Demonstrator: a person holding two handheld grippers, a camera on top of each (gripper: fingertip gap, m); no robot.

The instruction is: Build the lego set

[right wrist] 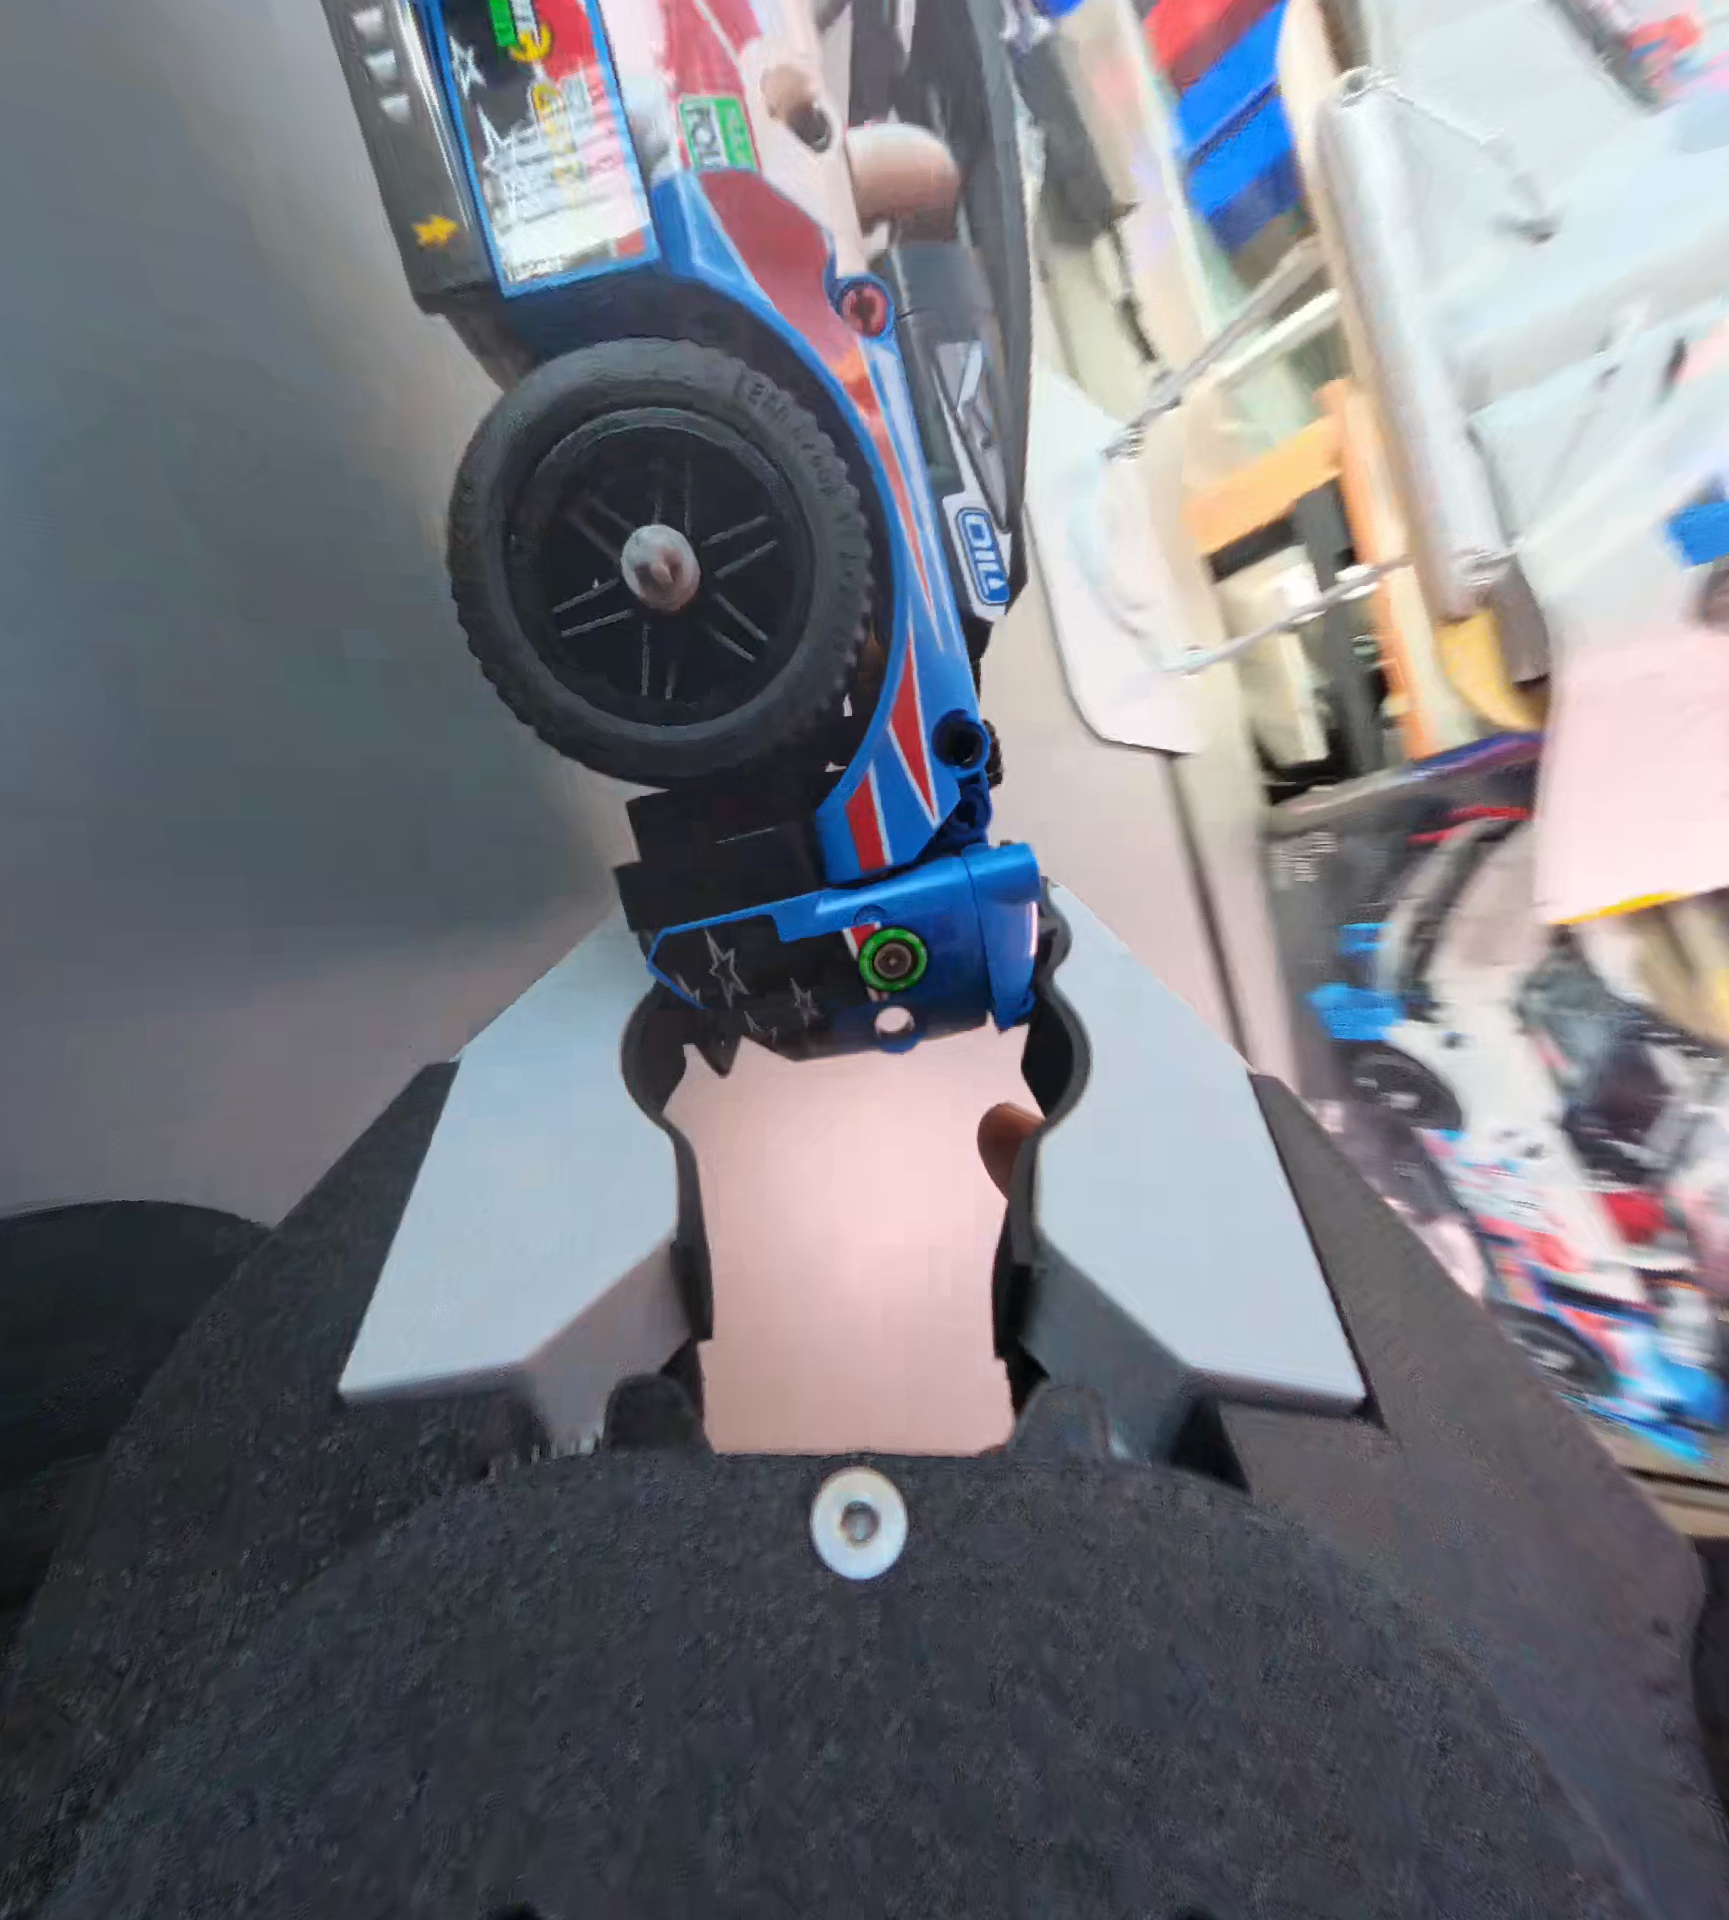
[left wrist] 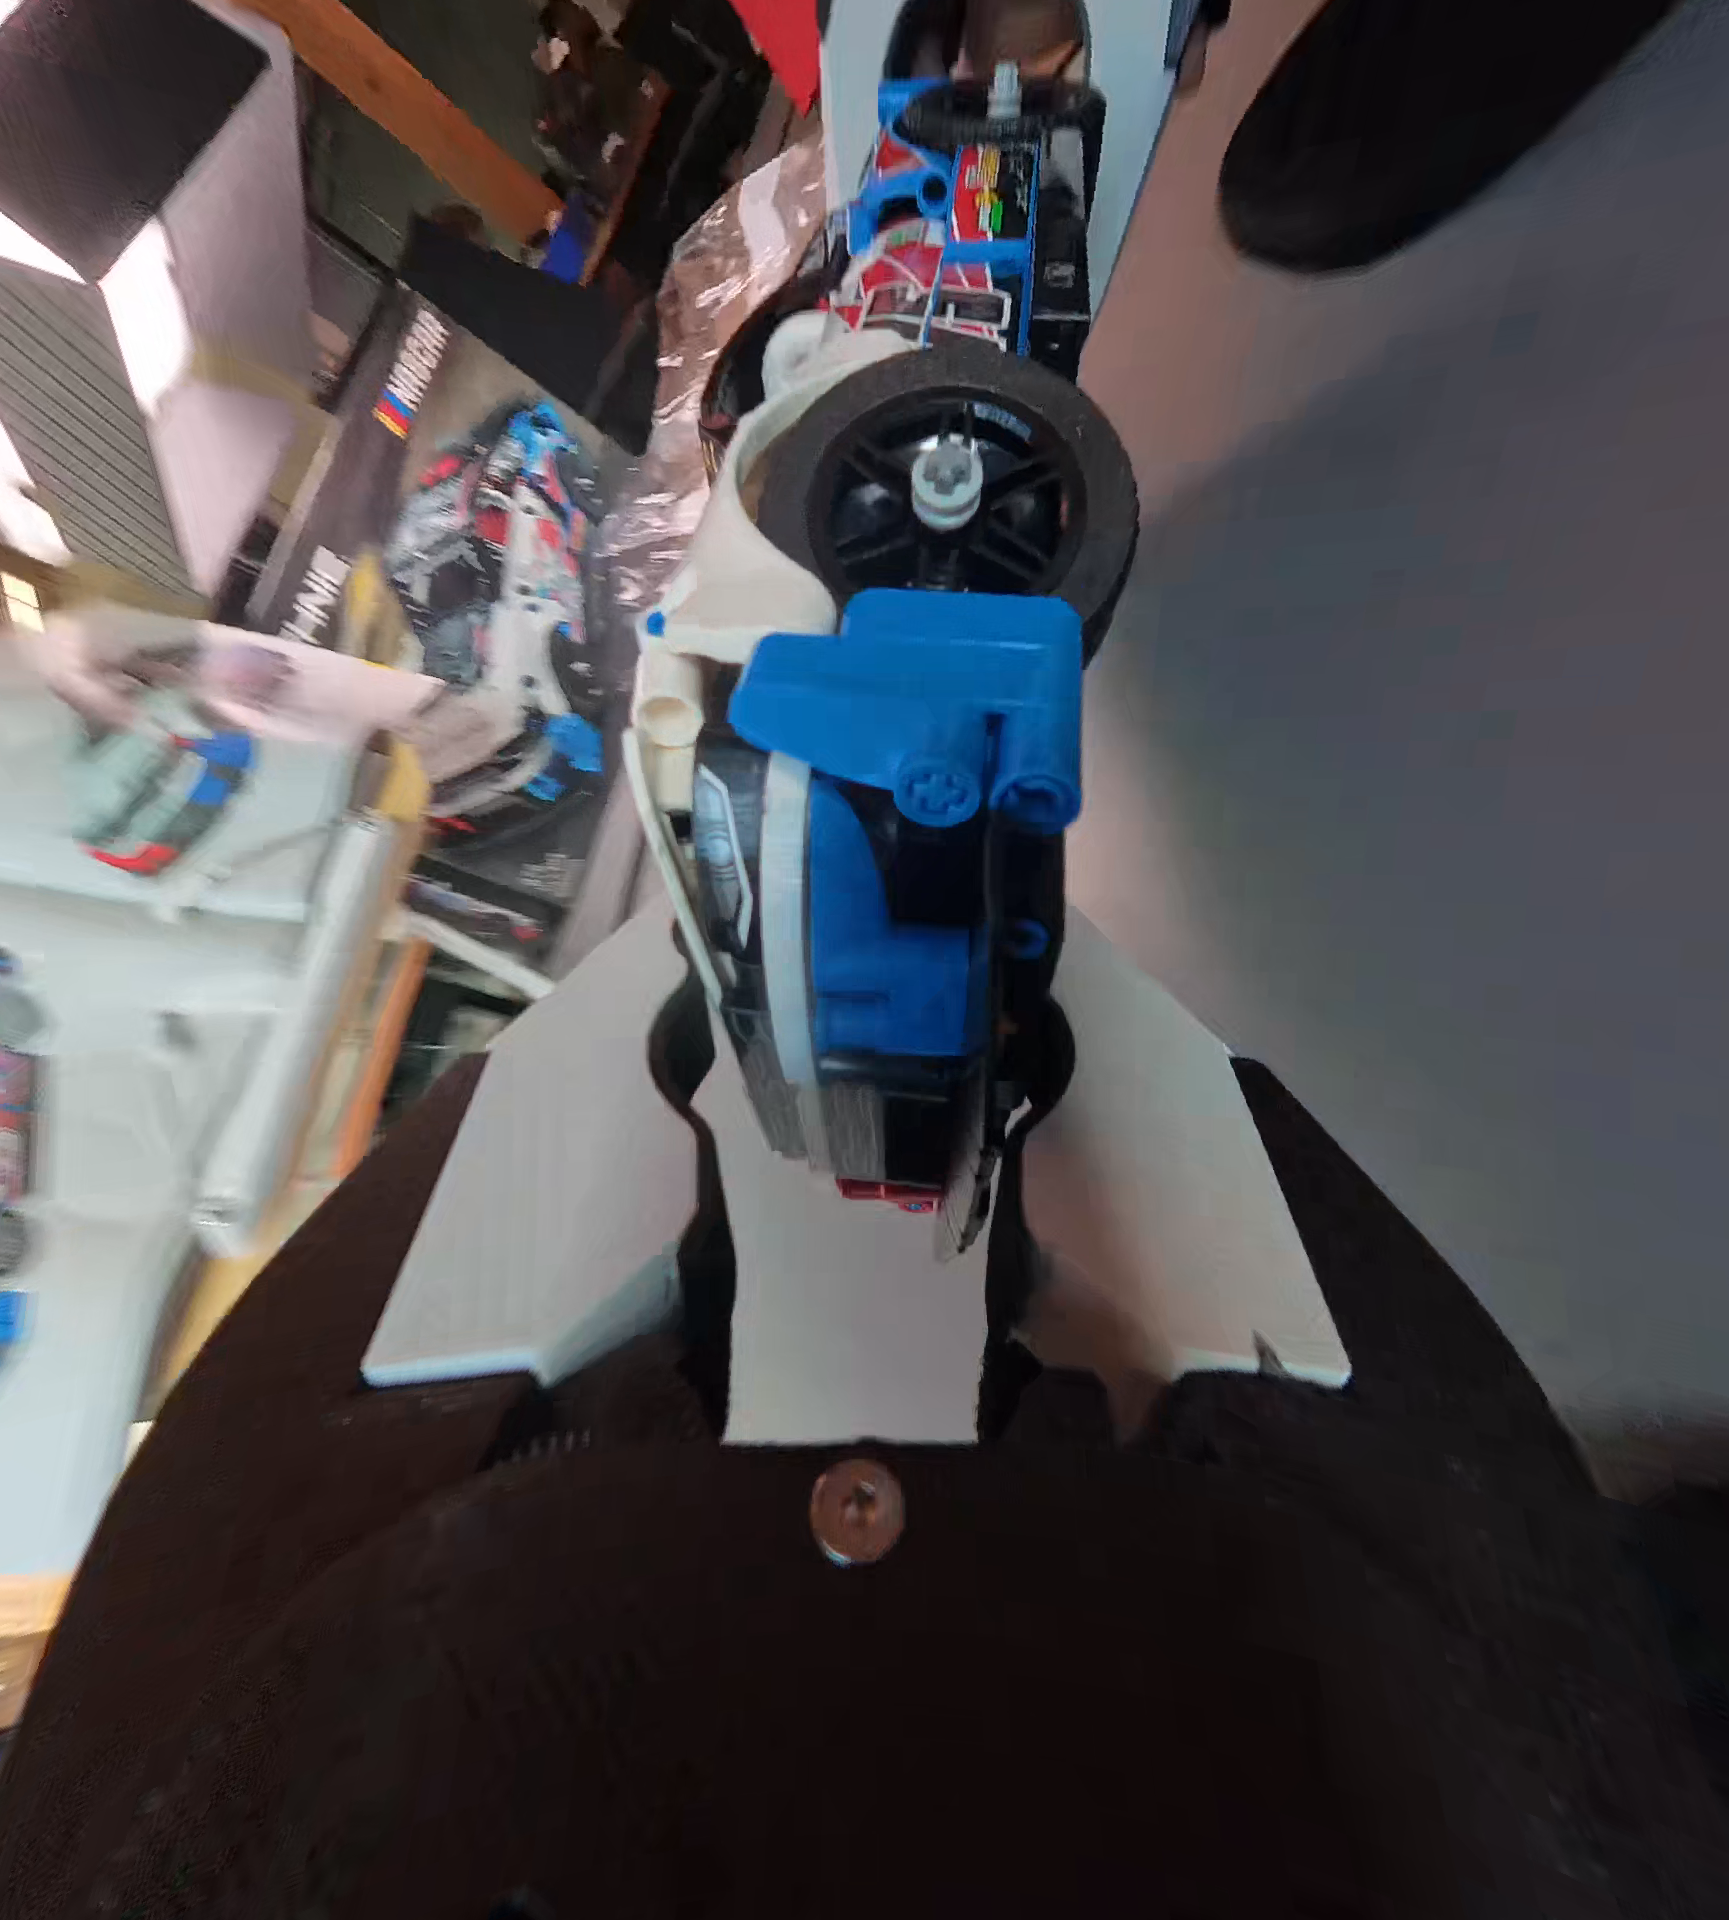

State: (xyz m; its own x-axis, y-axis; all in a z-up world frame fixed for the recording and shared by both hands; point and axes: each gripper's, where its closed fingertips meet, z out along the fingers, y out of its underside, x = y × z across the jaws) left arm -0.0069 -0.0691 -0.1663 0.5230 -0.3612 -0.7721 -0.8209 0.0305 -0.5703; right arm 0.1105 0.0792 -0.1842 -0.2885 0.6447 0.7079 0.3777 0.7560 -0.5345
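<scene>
I have my left gripper [left wrist: 865, 1049] with its white fingers [left wrist: 569, 1174] pinching one end of the blue, white and black brick-built race car [left wrist: 901, 790], whose black spoked wheel [left wrist: 969, 499] sits just beyond the fingertips. My right gripper [right wrist: 844, 997] has its grey fingers [right wrist: 538, 1195] clamped on the car's other end [right wrist: 839, 956], at a blue corner panel with a green ring, another black wheel [right wrist: 662, 577] just past them. The car hangs between both grippers, with the printed set box [left wrist: 486, 582] blurred off to the side of my left fingers.

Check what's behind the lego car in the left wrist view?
Behind the lego car, held in the left gripper: crinkled clear plastic, the set's box, and the other gripper's white finger. The rest is covered.
</scene>
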